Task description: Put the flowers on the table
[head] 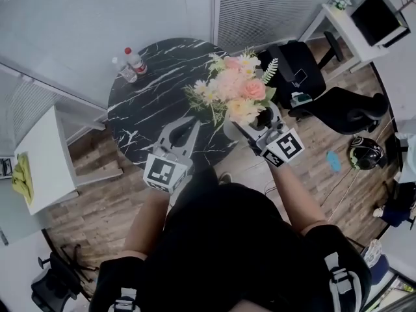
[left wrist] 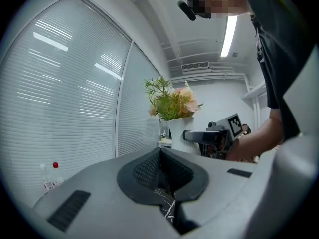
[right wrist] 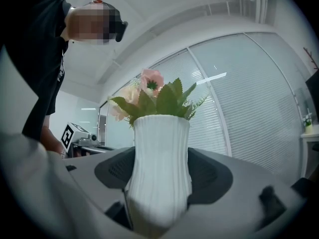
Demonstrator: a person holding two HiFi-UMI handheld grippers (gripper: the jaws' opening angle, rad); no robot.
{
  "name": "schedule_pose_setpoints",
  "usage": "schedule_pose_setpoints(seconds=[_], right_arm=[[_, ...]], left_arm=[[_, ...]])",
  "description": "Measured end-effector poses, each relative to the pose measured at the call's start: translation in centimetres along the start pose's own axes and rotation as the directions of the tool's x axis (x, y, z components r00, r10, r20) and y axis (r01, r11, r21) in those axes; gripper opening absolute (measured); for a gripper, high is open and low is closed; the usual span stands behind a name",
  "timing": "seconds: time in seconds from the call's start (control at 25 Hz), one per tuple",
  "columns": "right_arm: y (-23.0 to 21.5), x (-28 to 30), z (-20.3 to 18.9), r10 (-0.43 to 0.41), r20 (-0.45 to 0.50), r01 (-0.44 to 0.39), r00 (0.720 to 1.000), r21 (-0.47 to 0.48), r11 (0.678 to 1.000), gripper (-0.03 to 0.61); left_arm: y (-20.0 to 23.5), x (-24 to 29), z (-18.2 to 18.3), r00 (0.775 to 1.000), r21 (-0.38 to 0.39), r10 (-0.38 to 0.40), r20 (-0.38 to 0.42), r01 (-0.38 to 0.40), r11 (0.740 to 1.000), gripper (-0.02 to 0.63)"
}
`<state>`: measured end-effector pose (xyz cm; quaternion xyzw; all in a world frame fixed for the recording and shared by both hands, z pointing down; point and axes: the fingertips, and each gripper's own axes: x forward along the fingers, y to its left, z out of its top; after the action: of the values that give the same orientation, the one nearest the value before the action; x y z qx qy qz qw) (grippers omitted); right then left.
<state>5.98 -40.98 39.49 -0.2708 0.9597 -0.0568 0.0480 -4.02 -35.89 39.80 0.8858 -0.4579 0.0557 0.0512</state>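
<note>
A bunch of pink, cream and white flowers [head: 234,90] with green leaves stands in a ribbed white vase [right wrist: 159,168]. My right gripper [head: 250,125] is shut on the vase's lower body and holds it upright by the near right edge of the round black marble table [head: 156,90]. Whether the vase base touches the table is hidden. My left gripper [head: 181,132] is shut and holds nothing, over the table's near edge to the left of the vase. In the left gripper view the flowers [left wrist: 172,101] and the right gripper [left wrist: 199,135] show beyond the shut left gripper [left wrist: 160,156].
Two plastic bottles [head: 130,64] stand at the table's far left rim. Black office chairs [head: 305,70] crowd the right side, with a helmet [head: 365,153] on the wooden floor. A white cabinet [head: 42,155] stands left. Windows with blinds run behind the table.
</note>
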Motion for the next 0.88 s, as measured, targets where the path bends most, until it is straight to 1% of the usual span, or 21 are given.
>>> schedule_pose_setpoints(seconds=[0.28,0.44,0.52,0.72,0.8,0.88], right_arm=[[-3.7,5.7,-1.4,-0.056,-0.008,0.055,0.998,-0.044,0.998,0.336],[-6.1,8.4,-2.5,-0.084,-0.014,0.083,0.996,-0.019,0.996,0.336],[-7.1,9.6,-3.1,-0.103,-0.008,0.103,0.995,-0.012,0.995,0.336],[-9.8,11.9,-5.0,-0.188,0.036,0.189,0.981,-0.022,0.982,0.336],[-10.7,12.8,-5.5,-0.201,0.046,0.203,0.978,-0.025,0.979,0.336],[-11.5,13.8,-6.3,-0.204,0.041,0.205,0.978,-0.033,0.978,0.336]], left_arm=[[5.6,2.3,-1.3,1.000,-0.017,0.008,-0.011,-0.008,1.000,0.012],[8.2,3.8,-2.3,1.000,0.004,0.024,-0.013,-0.024,1.000,0.012],[9.4,4.6,-2.4,1.000,0.012,0.027,-0.002,-0.027,1.000,0.012],[12.1,6.6,-4.1,1.000,0.014,0.026,-0.010,-0.026,1.000,0.012],[13.1,7.6,-4.9,0.999,0.022,0.031,-0.014,-0.031,0.999,0.012],[14.0,8.7,-5.7,0.999,0.013,0.034,-0.014,-0.034,0.999,0.012]])
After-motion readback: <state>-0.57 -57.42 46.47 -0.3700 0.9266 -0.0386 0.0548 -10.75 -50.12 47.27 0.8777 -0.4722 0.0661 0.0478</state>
